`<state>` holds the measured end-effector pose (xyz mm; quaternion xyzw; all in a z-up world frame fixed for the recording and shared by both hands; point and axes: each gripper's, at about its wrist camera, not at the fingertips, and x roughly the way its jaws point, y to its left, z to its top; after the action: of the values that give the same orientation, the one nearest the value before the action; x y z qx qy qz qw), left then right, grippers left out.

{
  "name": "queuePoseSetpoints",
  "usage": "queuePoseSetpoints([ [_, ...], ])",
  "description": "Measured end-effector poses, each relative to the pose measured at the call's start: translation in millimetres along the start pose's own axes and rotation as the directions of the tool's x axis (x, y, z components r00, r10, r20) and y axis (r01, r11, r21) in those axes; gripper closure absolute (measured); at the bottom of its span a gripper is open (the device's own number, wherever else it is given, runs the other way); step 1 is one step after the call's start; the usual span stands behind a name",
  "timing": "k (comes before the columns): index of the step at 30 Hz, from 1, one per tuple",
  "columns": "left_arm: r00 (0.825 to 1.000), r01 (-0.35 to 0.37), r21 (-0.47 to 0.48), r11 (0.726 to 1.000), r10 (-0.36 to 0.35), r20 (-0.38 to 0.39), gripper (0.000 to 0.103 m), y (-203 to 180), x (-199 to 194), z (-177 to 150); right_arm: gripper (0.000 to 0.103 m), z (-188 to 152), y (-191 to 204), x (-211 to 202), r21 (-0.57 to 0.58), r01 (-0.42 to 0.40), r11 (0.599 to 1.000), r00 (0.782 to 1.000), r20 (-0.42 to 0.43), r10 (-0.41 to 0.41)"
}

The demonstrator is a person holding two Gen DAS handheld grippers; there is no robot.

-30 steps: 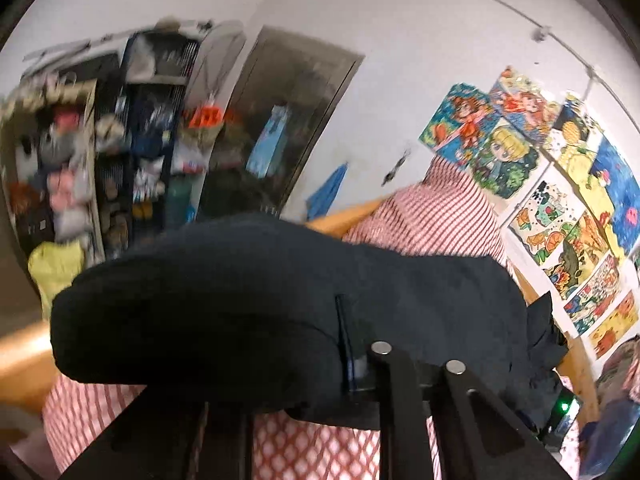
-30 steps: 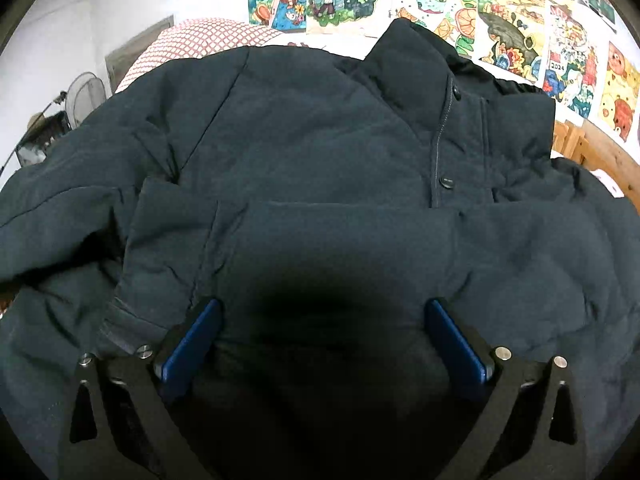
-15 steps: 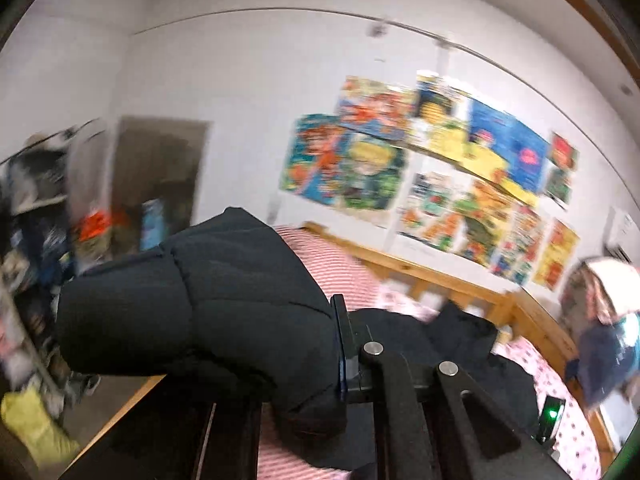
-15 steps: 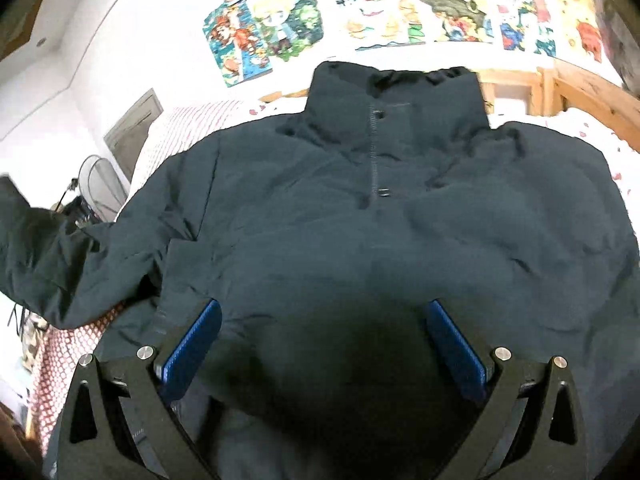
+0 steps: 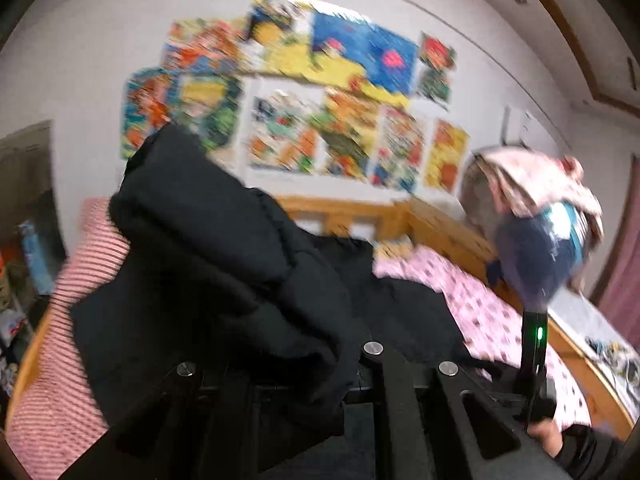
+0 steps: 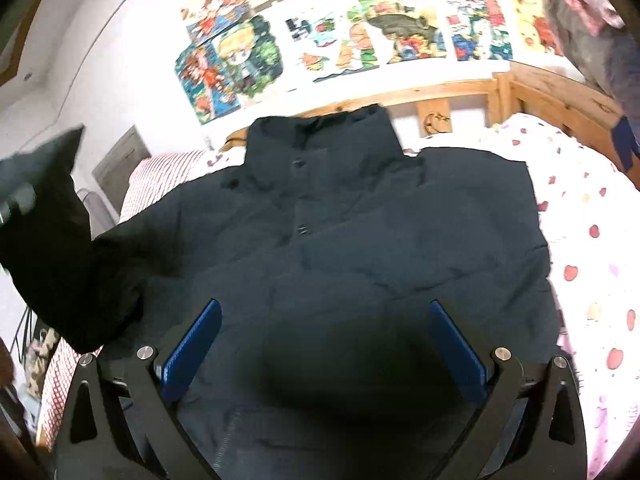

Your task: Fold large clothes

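Note:
A large dark navy jacket (image 6: 360,232) lies face up on the bed, collar toward the headboard and snaps down the front. Its left sleeve (image 6: 56,264) is lifted off the bed at the left edge. In the left wrist view that sleeve (image 5: 224,264) drapes thickly over my left gripper (image 5: 340,356), which is shut on it; the fingertips are buried in fabric. My right gripper (image 6: 324,328) hovers open above the jacket's lower front, blue pads (image 6: 192,344) wide apart and nothing between them. It also shows as a black body with a green light (image 5: 538,344).
The bed has a wooden frame (image 6: 552,96), a pink spotted sheet (image 6: 592,240) on the right and a red checked cover (image 5: 76,280) on the left. Posters (image 6: 360,36) fill the wall. A cloth-draped blue bundle (image 5: 540,248) sits by the right rail; cluttered shelves (image 5: 24,264) stand far left.
My left gripper has swung the held sleeve up and to the right, from facing the shelves to facing the headboard. My right gripper has drawn back, so more of the jacket shows; it stayed open.

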<state>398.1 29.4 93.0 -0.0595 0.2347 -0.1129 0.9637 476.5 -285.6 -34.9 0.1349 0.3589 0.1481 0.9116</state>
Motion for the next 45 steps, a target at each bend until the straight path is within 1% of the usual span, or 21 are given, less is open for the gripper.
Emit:
queuePoseSetpoints([
  [3,0.995,0.053,0.038,0.998,-0.050,-0.081,0.090,-21.5,28.8,-19.4,0.002,0.5,-21.3,-1.2,0.040,0.007,0.999,1.000,0.004,-0.007],
  [5,0.988,0.079,0.065,0.995,-0.070,-0.140,0.090,-34.6,45.5,-34.4,0.002,-1.0,-33.6,0.4,0.068,0.008,0.998,1.000,0.008,-0.009],
  [7,0.978,0.093,0.120,0.988,-0.067,-0.199,0.090,-51.8,59.5,-52.9,0.002,-3.3,-47.0,4.0,0.107,-0.008,0.994,1.000,0.015,0.007],
  [8,0.973,0.093,0.173,0.981,-0.053,-0.226,0.090,-64.0,65.9,-66.5,0.002,-4.9,-55.1,6.5,0.131,-0.024,0.991,1.000,0.020,0.021],
  [12,0.958,0.112,0.314,0.943,-0.018,-0.287,0.089,-91.9,80.2,-100.0,0.002,-16.5,-77.2,20.4,0.224,-0.132,0.966,0.991,0.053,0.123],
  [15,0.939,0.124,0.330,0.936,-0.004,-0.343,0.089,-96.4,92.6,-115.1,0.002,-28.0,-92.1,28.9,0.288,-0.235,0.928,0.972,0.091,0.218],
  [18,0.923,0.137,0.306,0.942,-0.009,-0.385,0.088,-94.1,102.0,-125.3,0.002,-36.6,-98.3,33.5,0.309,-0.340,0.888,0.940,0.142,0.310],
  [20,0.918,0.140,0.304,0.942,-0.008,-0.396,0.084,-94.3,104.2,-129.4,0.002,-40.9,-97.0,36.8,0.306,-0.398,0.865,0.917,0.168,0.363],
  [22,0.918,0.148,0.324,0.934,-0.007,-0.396,0.077,-98.1,102.6,-136.5,0.002,-44.4,-94.1,40.0,0.297,-0.455,0.839,0.890,0.188,0.416],
  [24,0.917,0.171,0.341,0.924,-0.023,-0.397,0.057,-104.7,103.7,-141.5,0.002,-48.0,-90.9,45.4,0.293,-0.514,0.806,0.857,0.204,0.473],
  [26,0.919,0.195,0.363,0.911,-0.040,-0.392,0.047,-111.4,99.8,-147.6,0.002,-52.4,-90.8,50.4,0.302,-0.572,0.763,0.820,0.216,0.529],
  [29,0.921,0.180,0.397,0.900,-0.012,-0.390,0.046,-118.6,100.8,-152.4,0.002,-59.6,-93.2,58.0,0.338,-0.636,0.694,0.770,0.232,0.594],
  [31,0.918,0.178,0.391,0.903,-0.008,-0.398,0.046,-117.5,102.1,-155.2,0.002,-65.3,-97.0,61.5,0.365,-0.654,0.663,0.754,0.244,0.610],
  [32,0.916,0.180,0.384,0.906,-0.012,-0.401,0.045,-116.2,102.7,-155.1,0.002,-67.5,-96.8,63.8,0.377,-0.651,0.659,0.756,0.246,0.607],
  [34,0.914,0.186,0.372,0.909,-0.021,-0.406,0.045,-114.0,103.7,-154.6,0.002,-70.3,-90.7,69.2,0.387,-0.621,0.681,0.780,0.219,0.586],
  [37,0.915,0.188,0.375,0.908,-0.023,-0.403,0.044,-114.0,101.0,-156.1,0.002,-66.7,-73.1,71.2,0.355,-0.554,0.753,0.829,0.155,0.537],
  [38,0.915,0.188,0.376,0.907,-0.023,-0.402,0.043,-113.7,101.0,-155.5,0.002,-61.6,-64.9,70.4,0.336,-0.546,0.768,0.835,0.136,0.534],
  [41,0.916,0.196,0.361,0.912,-0.039,-0.400,0.040,-109.4,99.0,-145.7,0.002,-44.7,-54.6,59.1,0.306,-0.581,0.754,0.812,0.146,0.565],
  [42,0.918,0.197,0.351,0.916,-0.046,-0.394,0.037,-107.7,95.1,-142.3,0.002,-37.8,-50.9,55.4,0.297,-0.576,0.762,0.815,0.142,0.561],
  [43,0.921,0.192,0.341,0.920,-0.049,-0.387,0.036,-105.9,91.1,-139.0,0.002,-34.4,-49.8,52.8,0.292,-0.560,0.775,0.826,0.127,0.549],
  [45,0.924,0.184,0.328,0.927,-0.050,-0.378,0.034,-102.6,85.0,-134.3,0.004,-25.6,-39.2,57.7,0.282,-0.489,0.825,0.866,0.047,0.497],
])
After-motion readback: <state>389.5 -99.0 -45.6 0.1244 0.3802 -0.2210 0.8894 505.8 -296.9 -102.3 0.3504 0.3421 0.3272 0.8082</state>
